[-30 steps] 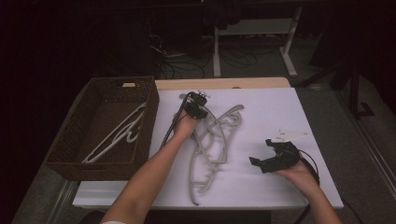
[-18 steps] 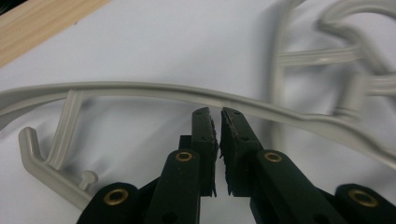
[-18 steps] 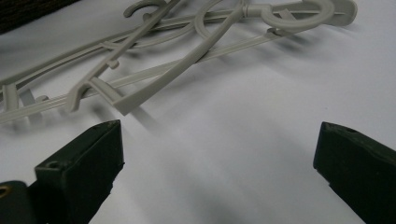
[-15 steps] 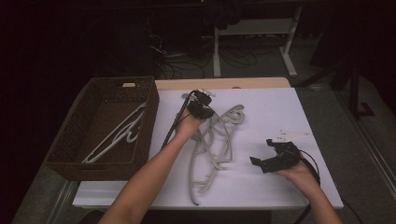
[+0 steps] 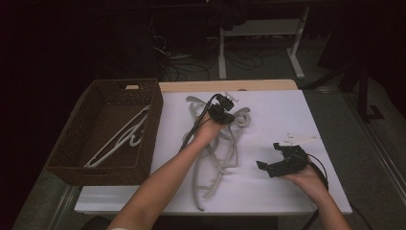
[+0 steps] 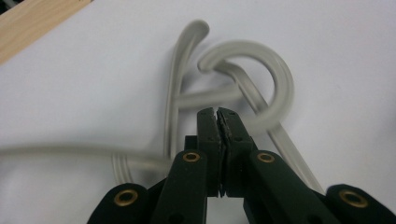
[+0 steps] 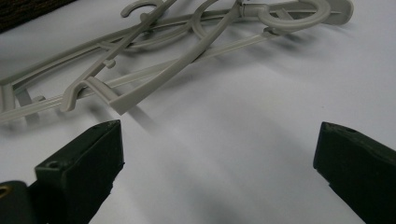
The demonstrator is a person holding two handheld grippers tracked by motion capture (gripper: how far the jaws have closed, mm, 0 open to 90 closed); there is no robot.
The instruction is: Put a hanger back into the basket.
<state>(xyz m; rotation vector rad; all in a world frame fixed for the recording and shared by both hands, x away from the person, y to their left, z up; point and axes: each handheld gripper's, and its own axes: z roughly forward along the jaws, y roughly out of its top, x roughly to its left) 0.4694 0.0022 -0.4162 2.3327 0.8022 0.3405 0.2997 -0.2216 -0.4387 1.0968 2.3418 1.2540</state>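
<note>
The work in hand is clearing grey plastic hangers off the white table (image 5: 268, 191) into the brown wicker basket (image 5: 72, 158) at the left, and it looks to be in its early part. A couple of hangers (image 5: 122, 139) already lie inside the basket, though the dim light makes it hard to count them exactly. A tangled pile of hangers (image 5: 218, 158) is left in the middle of the table, several of them crossed over one another. The left gripper (image 5: 222, 111) hovers over the far end of that pile, and in the left gripper view its jaws are pressed together with nothing between them; the curled hook of a hanger (image 6: 261, 74) lies just beyond the tips, on the tabletop and not gripped. The right gripper (image 5: 282, 160) rests low at the right side of the table, well apart from the basket, with its jaws spread wide and empty, and in the right gripper view the pile (image 7: 187, 51) lies ahead of it. So no hanger is being carried at this point. What is left, by my judgement, is to pick the remaining hangers out of the tangle and lay them in the basket.
</note>
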